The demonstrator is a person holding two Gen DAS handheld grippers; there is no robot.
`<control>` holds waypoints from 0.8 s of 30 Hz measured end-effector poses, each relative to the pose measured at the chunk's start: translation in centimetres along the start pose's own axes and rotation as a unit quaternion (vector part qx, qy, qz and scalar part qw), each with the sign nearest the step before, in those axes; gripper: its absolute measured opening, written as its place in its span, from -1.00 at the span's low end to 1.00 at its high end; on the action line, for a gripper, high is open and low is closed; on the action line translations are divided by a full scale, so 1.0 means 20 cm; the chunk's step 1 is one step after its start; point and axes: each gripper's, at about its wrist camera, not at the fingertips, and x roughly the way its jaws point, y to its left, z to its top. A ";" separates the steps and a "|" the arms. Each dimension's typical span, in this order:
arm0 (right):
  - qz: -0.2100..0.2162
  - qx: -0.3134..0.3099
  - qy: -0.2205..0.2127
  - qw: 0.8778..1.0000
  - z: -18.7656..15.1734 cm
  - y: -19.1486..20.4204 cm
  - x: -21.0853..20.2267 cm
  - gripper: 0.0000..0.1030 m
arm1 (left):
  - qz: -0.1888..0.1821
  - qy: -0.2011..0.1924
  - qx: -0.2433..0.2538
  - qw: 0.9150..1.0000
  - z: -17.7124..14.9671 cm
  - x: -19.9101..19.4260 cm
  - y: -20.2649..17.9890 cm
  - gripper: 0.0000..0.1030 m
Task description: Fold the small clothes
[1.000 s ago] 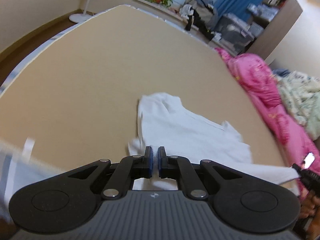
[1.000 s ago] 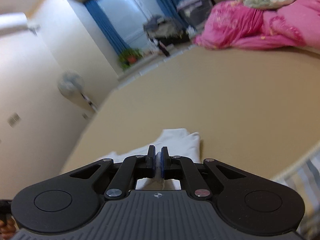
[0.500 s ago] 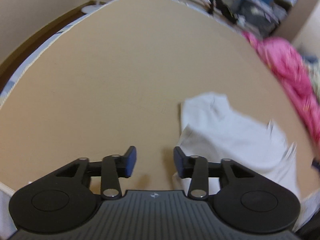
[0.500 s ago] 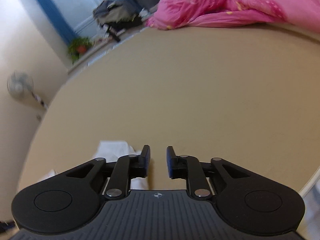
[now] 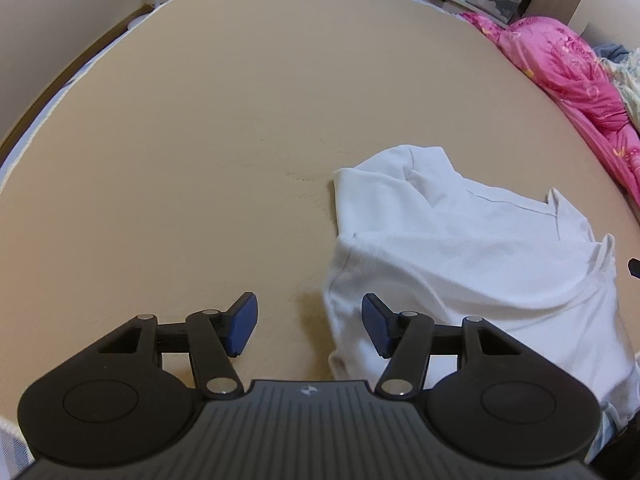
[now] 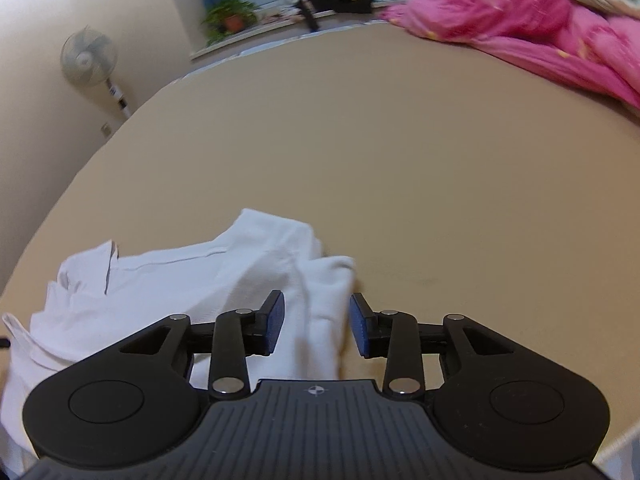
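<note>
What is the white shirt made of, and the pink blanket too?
White shirt: probably soft cotton knit, matte; it drapes in loose wrinkles with stitched seams. Pink blanket: looks like a puffy padded quilt with a slightly shiny printed cover, though the fabric itself is unclear.

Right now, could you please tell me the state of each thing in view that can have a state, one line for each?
white shirt: rumpled, partly folded, lying on the tan surface, held by no gripper.
left gripper: jaws opening, shirt edge between them, not pinched.
right gripper: jaws opening, a fold of the shirt between them, not pinched.
pink quilt: bunched up at the far edge.
standing fan: whether it runs cannot be told.
</note>
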 end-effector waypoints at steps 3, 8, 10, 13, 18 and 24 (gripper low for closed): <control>-0.016 -0.029 0.011 0.999 0.01 0.07 0.08 -0.08 | 0.008 0.001 0.006 1.000 0.04 0.07 -0.03 0.23; -0.025 -0.074 0.021 0.997 0.01 0.16 0.19 -0.09 | 0.009 0.000 0.017 1.000 0.06 0.11 -0.08 0.16; -0.032 -0.095 0.012 0.995 0.02 0.20 0.22 -0.12 | 0.012 -0.005 0.022 1.000 0.06 0.10 -0.09 -0.10; -0.033 -0.096 -0.001 0.995 0.04 0.22 0.23 -0.80 | 0.010 -0.019 0.021 1.000 0.08 0.10 -0.10 -0.62; -0.027 -0.042 -0.041 0.998 0.10 0.17 0.19 -0.92 | 0.001 -0.055 0.008 0.998 0.12 0.03 -0.11 -0.86; -0.034 0.029 -0.114 0.992 0.16 0.09 0.08 -0.92 | 0.006 -0.115 -0.005 0.993 0.19 -0.01 -0.14 -0.87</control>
